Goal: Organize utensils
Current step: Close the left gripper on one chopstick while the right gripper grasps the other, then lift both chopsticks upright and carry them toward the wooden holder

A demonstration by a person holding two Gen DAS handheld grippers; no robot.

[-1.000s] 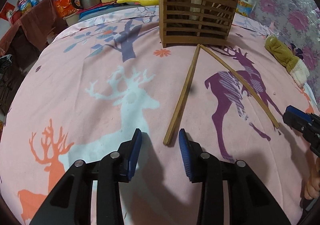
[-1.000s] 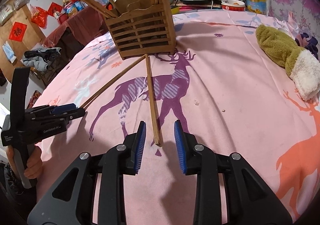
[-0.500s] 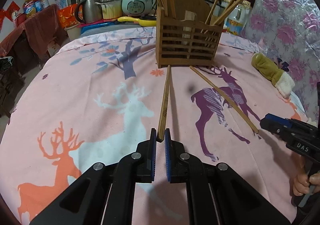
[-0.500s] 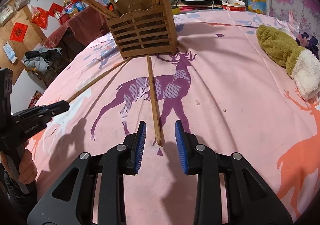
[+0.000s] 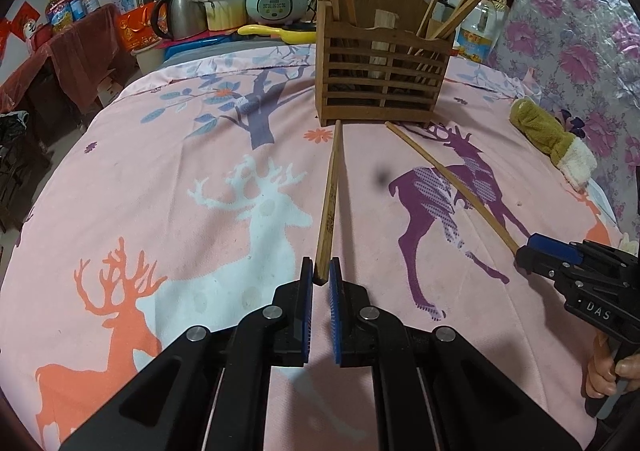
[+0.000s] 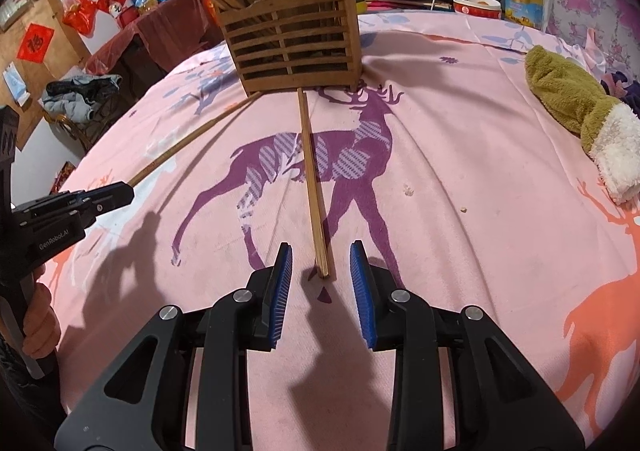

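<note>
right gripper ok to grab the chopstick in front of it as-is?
Probably yes: the right gripper is open, the chopstick end lies between its fingers on the tablecloth, nothing blocking.

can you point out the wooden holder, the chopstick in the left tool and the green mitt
wooden holder (image 5: 382, 89), left wrist view, slatted front wall
chopstick in the left tool (image 5: 330, 203), left wrist view, mid shaft
green mitt (image 6: 560, 93), right wrist view, olive body

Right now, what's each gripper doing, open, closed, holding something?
Left gripper: shut on a chopstick.
Right gripper: open, astride the other chopstick's near end.
</note>
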